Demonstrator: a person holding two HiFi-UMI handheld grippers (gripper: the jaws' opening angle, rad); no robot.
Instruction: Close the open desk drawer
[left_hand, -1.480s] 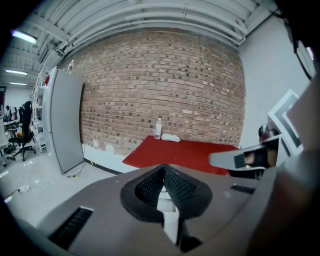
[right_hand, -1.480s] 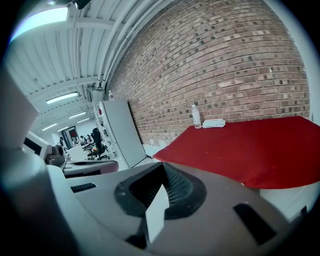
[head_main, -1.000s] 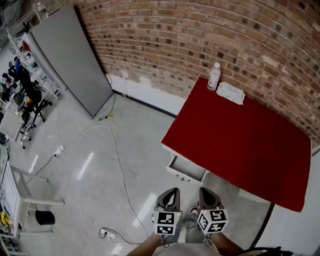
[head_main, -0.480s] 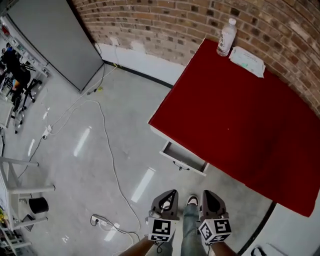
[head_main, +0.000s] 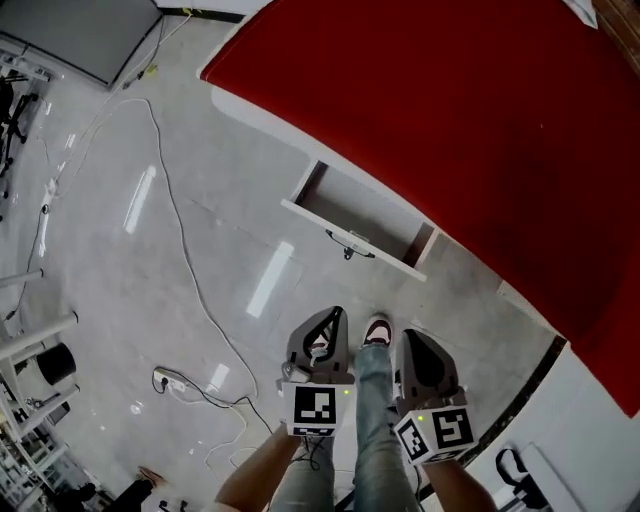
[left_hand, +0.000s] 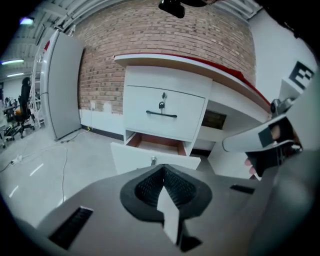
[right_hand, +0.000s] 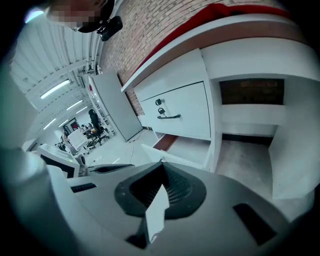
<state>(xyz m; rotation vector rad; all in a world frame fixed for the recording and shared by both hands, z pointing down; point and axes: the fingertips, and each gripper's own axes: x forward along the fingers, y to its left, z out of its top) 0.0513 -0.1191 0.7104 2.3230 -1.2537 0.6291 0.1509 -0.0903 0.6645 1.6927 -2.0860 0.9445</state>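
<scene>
The left hand-held gripper (head_main: 322, 328) and right hand-held gripper (head_main: 422, 352) hang side by side over a pale, glossy floor (head_main: 130, 300), each with its jaws pressed together and nothing between them. A white cable (head_main: 190, 285) trails across the floor. Beyond, the open drawer (head_main: 365, 228) juts from the red-topped bench (head_main: 450, 110), below a shut drawer (left_hand: 165, 112). A brick wall (left_hand: 100, 65) stands behind.
</scene>
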